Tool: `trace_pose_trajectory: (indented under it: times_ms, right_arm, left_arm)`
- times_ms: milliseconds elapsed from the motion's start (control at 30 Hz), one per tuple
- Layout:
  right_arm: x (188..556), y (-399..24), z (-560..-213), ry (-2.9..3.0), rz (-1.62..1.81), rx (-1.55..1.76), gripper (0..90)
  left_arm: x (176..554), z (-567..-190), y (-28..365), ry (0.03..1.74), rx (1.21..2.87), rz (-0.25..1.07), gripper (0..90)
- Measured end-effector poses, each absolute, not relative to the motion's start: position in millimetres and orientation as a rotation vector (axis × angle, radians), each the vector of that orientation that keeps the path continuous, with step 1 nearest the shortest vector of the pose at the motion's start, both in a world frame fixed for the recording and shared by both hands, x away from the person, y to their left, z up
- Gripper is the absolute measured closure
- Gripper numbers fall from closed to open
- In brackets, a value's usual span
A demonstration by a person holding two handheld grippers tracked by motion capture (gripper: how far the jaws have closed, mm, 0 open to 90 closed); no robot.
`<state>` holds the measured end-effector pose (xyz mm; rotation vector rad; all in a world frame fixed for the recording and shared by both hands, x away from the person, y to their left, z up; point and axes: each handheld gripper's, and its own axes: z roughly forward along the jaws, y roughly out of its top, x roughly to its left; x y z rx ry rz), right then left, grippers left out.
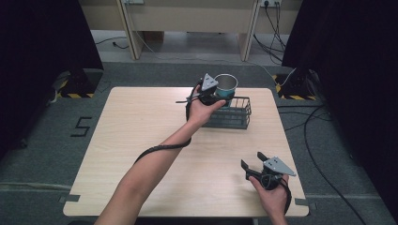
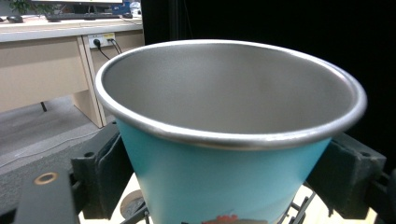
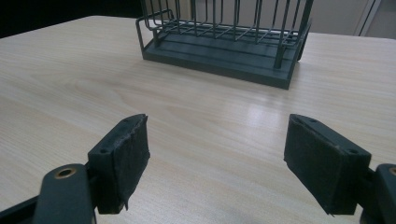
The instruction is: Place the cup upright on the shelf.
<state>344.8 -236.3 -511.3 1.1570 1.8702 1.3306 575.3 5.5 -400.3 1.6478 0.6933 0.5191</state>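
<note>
Teal-walled steel cup [image 2: 224,186], probably light, stiff and slick, sits clenched at mid-wall in the left claw [image 1: 217,96] above the wire rack [image 1: 234,118]; the right claw [image 3: 217,163] gapes.

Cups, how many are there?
1. The teal metal cup is held by the left gripper over the wire rack at the table's far side. The rack's far corner is partly hidden, so something small could be behind it.

Bare table [image 1: 141,136] left and front, wire rack [image 1: 234,117] blocking far centre, cup [image 1: 227,85] above it
</note>
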Motion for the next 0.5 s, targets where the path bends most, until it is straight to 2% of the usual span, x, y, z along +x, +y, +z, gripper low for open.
trace_pose_trajectory:
  times_ms: [500]
  right_arm:
    - [345.6,-236.5,-511.3,1.879,1.334,1.157,23.2]
  left_arm:
    - [578.0,-410.7,8.2,0.724,1.660,0.527,15.5]
